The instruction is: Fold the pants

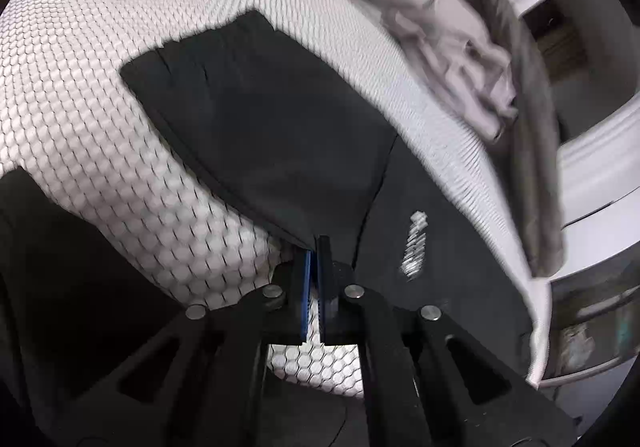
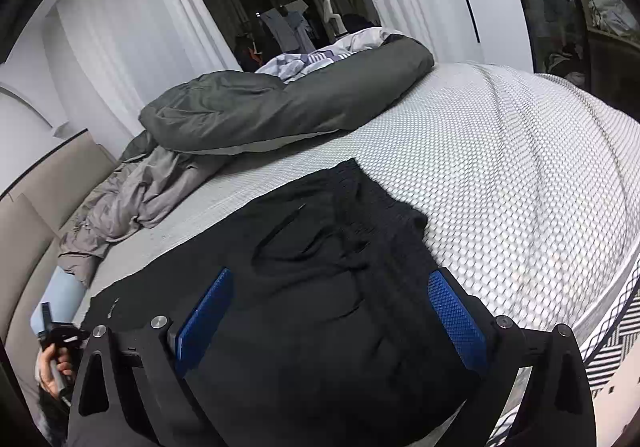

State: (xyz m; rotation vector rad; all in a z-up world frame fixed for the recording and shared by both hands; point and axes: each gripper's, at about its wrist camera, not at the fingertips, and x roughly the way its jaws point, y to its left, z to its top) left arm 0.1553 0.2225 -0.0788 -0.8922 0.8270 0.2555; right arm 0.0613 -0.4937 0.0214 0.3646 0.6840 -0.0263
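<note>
Black pants (image 2: 320,279): matte, soft dark fabric, lying on the mattress (image 2: 500,175), spread directly ahead of and beneath the right gripper (image 2: 332,311); surface rumpled, with shallow creases and a slit pocket opening ahead of the fingers; gathered waistband at the far end. In the left wrist view the pants (image 1: 272,119) show as a flat, straight-edged panel stretching forward from the fingertips, with a small pale printed mark to the right of the fingers. Left gripper (image 1: 316,247): black fingers with blue ribbed pads, closed almost together on an edge of the pants fabric at their tips. Right gripper: fingers spread wide, blue knurled pads (image 2: 456,319) facing inward, the pants between and under them, nothing clasped. Mattress: white quilted cover in a raised hexagonal pattern. Grey crumpled sheet (image 2: 128,203), ahead and left of the right gripper. Dark olive duvet (image 2: 280,107), smooth and puffy, farther ahead, well apart from the pants.
</note>
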